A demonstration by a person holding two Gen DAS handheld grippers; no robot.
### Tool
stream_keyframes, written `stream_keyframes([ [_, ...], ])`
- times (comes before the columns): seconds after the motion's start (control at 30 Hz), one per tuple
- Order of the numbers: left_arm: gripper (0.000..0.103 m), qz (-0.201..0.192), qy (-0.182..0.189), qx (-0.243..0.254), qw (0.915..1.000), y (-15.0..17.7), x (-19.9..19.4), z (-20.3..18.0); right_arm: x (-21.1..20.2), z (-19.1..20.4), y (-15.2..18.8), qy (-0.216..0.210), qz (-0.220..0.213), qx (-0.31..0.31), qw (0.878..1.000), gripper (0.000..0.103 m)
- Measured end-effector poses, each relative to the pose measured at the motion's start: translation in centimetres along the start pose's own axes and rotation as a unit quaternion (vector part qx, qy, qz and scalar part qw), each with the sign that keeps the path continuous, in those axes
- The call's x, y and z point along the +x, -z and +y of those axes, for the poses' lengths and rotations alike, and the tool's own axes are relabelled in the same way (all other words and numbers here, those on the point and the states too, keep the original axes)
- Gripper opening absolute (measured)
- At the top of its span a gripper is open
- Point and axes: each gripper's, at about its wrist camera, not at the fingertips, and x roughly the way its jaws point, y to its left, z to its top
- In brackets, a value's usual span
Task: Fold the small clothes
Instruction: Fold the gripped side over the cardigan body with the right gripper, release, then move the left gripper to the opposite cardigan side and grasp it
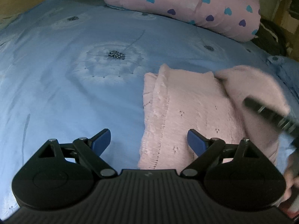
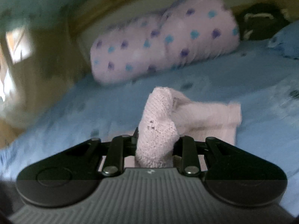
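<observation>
The left gripper [image 1: 149, 141] hovers with jaws spread over the left edge of the pink knit [image 1: 186, 112], which lies on the blue bed [image 1: 74, 85]. The right gripper [image 2: 155, 145] has jaws pinching a lifted knit fold. Left of the jaws is bare sheet; ahead lies a heart-print pillow [image 1: 186, 5].

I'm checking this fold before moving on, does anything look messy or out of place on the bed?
Only the pink knit garment looks untidy: one part is bunched in the shut right hand-held gripper and lifted over the flat part, mid-fold. The left hand-held gripper is open above its near edge. The blue bedsheet and heart-print pillow look normal.
</observation>
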Motion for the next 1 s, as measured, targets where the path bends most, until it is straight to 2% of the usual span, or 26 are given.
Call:
stream_keyframes([
  [0.1,0.092,-0.001,0.001,-0.006,1.0000,-0.1,-0.1,0.4,1.5,0.6,2.0,0.003,0.031,-0.020,0.999,0.027],
  [0.2,0.092,-0.004,0.001,-0.012,0.9999,-0.3,-0.3,0.9,1.8,0.5,3.0,0.003,0.032,-0.020,0.999,0.027],
  [0.3,0.092,-0.007,-0.001,-0.025,0.9996,-0.5,-0.6,1.6,2.1,0.3,2.0,0.002,0.034,0.007,0.999,0.027],
  [0.37,0.092,-0.011,-0.002,-0.036,0.9993,-0.7,-0.9,2.2,2.2,-0.2,1.0,-0.001,0.029,0.055,0.998,0.027],
  [0.4,0.092,-0.013,0.000,-0.040,0.9991,-0.8,-1.0,2.5,2.0,-0.3,0.2,-0.004,0.017,0.078,0.997,0.027],
  [0.47,0.092,-0.021,-0.002,-0.052,0.9984,-1.1,-1.4,3.3,1.4,0.7,-0.9,-0.002,-0.009,0.080,0.997,0.027],
  [0.53,0.092,-0.028,-0.007,-0.063,0.9976,-1.3,-1.8,4.2,0.9,2.8,-1.6,-0.005,-0.029,0.047,0.998,0.027],
  [0.63,0.092,-0.034,-0.014,-0.087,0.9956,-1.6,-2.2,5.6,0.5,6.4,-0.3,-0.046,-0.028,-0.043,0.998,0.027],
  [0.67,0.092,-0.034,-0.013,-0.093,0.9950,-1.6,-2.3,6.0,0.8,7.5,0.6,-0.055,-0.020,-0.076,0.995,0.027],
  [0.73,0.092,-0.032,-0.008,-0.102,0.9943,-1.6,-2.3,6.4,1.9,9.7,3.0,-0.066,0.022,-0.144,0.987,0.028],
  [0.8,0.092,-0.033,-0.004,-0.101,0.9943,-1.6,-2.4,6.5,3.2,10.9,5.3,-0.064,0.066,-0.178,0.980,0.030],
  [0.87,0.092,-0.037,0.000,-0.096,0.9947,-1.6,-2.5,6.3,3.3,11.5,7.2,-0.050,0.058,-0.206,0.976,0.034],
  [0.9,0.092,-0.040,0.003,-0.094,0.9948,-1.6,-2.6,6.2,2.9,11.8,7.7,-0.047,0.045,-0.214,0.975,0.039],
  [0.93,0.092,-0.041,0.006,-0.091,0.9950,-1.6,-2.7,6.0,2.6,11.9,7.8,-0.049,0.042,-0.213,0.975,0.047],
  [1.0,0.092,-0.044,0.015,-0.085,0.9952,-1.5,-2.8,5.4,2.0,11.6,7.5,-0.068,0.049,-0.188,0.979,0.054],
])
